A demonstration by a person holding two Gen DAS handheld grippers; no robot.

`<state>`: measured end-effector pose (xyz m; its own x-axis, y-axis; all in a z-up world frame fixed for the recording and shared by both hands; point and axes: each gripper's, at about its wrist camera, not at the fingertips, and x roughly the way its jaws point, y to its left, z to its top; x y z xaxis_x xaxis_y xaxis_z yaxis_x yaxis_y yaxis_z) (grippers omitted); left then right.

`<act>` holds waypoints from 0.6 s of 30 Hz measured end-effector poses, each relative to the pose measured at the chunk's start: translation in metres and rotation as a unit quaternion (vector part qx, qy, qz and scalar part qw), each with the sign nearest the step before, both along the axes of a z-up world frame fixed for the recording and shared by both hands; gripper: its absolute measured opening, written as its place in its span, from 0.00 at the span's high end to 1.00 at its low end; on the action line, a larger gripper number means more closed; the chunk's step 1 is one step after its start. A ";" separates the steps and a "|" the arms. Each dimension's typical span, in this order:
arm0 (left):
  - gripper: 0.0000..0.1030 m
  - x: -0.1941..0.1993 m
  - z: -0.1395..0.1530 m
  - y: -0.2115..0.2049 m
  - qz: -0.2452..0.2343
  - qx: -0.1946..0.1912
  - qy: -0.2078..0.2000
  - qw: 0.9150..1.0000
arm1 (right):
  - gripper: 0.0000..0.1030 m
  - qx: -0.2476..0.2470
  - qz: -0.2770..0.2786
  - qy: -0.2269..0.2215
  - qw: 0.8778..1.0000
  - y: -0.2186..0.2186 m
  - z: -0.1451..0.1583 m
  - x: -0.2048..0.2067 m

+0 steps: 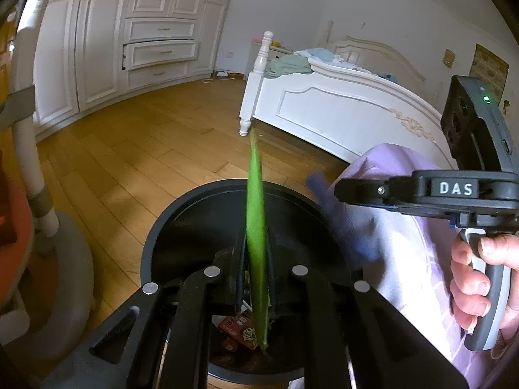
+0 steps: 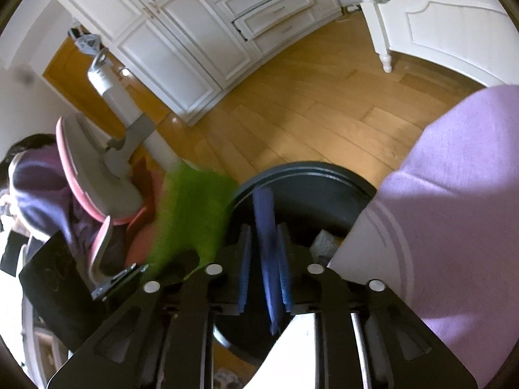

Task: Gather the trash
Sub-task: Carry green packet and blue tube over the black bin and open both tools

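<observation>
Left claw pinches a green wrapper over the black bin. Right claw grips a blue wrapper. Some trash is binned; both drops remain.

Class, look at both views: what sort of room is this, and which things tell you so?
Most likely a bedroom at home. A white bed with clothes piled on it stands on a wood floor, and a white built-in wardrobe with drawers lines the wall.
</observation>
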<state>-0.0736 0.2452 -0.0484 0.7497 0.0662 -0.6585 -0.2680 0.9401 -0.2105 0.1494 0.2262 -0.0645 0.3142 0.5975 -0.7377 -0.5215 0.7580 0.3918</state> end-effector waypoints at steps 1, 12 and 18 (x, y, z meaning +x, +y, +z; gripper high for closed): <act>0.86 0.000 0.000 0.001 0.001 0.000 0.000 1.000 | 0.60 0.001 -0.004 -0.004 1.000 -0.001 0.002 0.000; 0.13 -0.006 0.021 -0.018 -0.002 0.032 -0.026 0.999 | 0.54 0.038 -0.018 0.000 0.999 -0.032 0.012 -0.009; 0.05 -0.005 0.034 -0.040 -0.016 0.025 -0.042 0.999 | 0.34 0.062 -0.039 -0.016 0.997 -0.076 0.025 -0.025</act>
<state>-0.0787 0.2057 -0.0140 0.8040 0.0727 -0.5902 -0.2208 0.9581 -0.1827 0.1239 0.1499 -0.0396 0.3853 0.6565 -0.6485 -0.4768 0.7433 0.4691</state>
